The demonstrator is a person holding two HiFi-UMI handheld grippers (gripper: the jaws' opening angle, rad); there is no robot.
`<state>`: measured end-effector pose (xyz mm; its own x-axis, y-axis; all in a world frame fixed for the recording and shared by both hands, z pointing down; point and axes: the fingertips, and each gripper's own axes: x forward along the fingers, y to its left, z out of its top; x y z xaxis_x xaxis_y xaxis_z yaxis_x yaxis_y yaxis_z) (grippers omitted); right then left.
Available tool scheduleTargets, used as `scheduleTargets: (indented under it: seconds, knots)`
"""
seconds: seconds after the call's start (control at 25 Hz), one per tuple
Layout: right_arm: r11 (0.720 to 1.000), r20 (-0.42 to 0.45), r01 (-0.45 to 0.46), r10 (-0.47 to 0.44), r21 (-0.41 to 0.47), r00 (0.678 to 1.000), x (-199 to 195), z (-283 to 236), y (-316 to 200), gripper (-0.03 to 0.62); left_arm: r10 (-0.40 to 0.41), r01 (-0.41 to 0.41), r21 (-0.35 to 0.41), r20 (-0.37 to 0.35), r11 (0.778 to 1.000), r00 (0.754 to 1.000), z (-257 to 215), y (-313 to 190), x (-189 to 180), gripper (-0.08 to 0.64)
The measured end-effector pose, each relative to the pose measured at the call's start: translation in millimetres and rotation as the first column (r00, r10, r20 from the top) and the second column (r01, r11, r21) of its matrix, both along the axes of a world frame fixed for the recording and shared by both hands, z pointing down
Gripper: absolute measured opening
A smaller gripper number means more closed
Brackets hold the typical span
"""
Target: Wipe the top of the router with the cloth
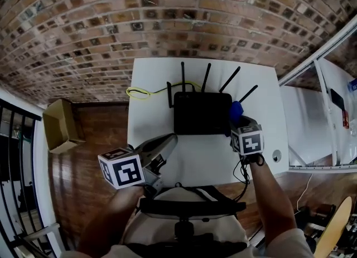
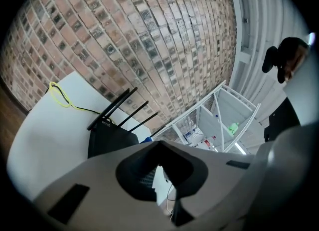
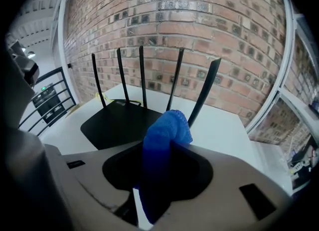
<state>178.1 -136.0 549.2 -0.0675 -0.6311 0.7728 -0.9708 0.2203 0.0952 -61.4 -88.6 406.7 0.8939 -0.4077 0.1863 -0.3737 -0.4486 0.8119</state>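
- I see a white table (image 1: 150, 84) set against a brick wall (image 1: 111, 23), with the black router (image 1: 202, 113) lying flat near the table's back middle
- Its five thin antennas (image 3: 142, 75) stand up along the rear edge, nearest the wall
- A yellow cable (image 1: 146, 91) loops on the table to the left of the router, clear of both grippers
- An open cardboard box (image 1: 60, 124) sits on the wooden floor (image 1: 89, 168) to the left of the table, and a white shelf frame (image 2: 224, 115) stands off to the right
- My right gripper (image 1: 240, 123) is clamped on the blue cloth (image 3: 167, 135), which bulges out above the jaws in a soft, knitted fold
- That cloth hangs just by the router's right edge; I cannot tell whether it touches the casing
- My left gripper (image 1: 167, 141) is closed with nothing between its jaws, held over the table's near edge and apart from the router
- The router's top is smooth, matt and roughly rectangular
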Motion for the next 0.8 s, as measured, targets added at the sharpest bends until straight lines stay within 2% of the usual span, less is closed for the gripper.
scheduleTargets:
  seconds: [0.24, 0.36, 0.6, 0.8]
  knots:
    - [0.997, -0.154, 0.029, -0.041, -0.076, 0.987, 9.7, 27.6, 16.9, 0.150, 0.011, -0.011, -0.014, -0.007, 1.000, 1.000, -1.1, 3.5, 5.0, 0.025]
    - [0.992, -0.152, 0.025, -0.043, -0.123, 0.987, 5.4, 40.5, 27.1, 0.150, 0.013, -0.013, -0.025, 0.006, 1.000, 1.000, 3.0, 5.5, 1.8, 0.025]
    - [0.995, -0.179, 0.035, -0.051, -0.090, 0.983, 4.3, 39.8, 20.4, 0.150, -0.002, 0.002, -0.019, -0.005, 1.000, 1.000, 2.9, 5.1, -4.6, 0.025]
    - [0.991, -0.166, 0.080, -0.097, -0.103, 0.981, -24.6, 35.9, 22.9, 0.149, -0.005, 0.005, -0.014, -0.012, 1.000, 1.000, 3.3, 6.1, -8.8, 0.025]
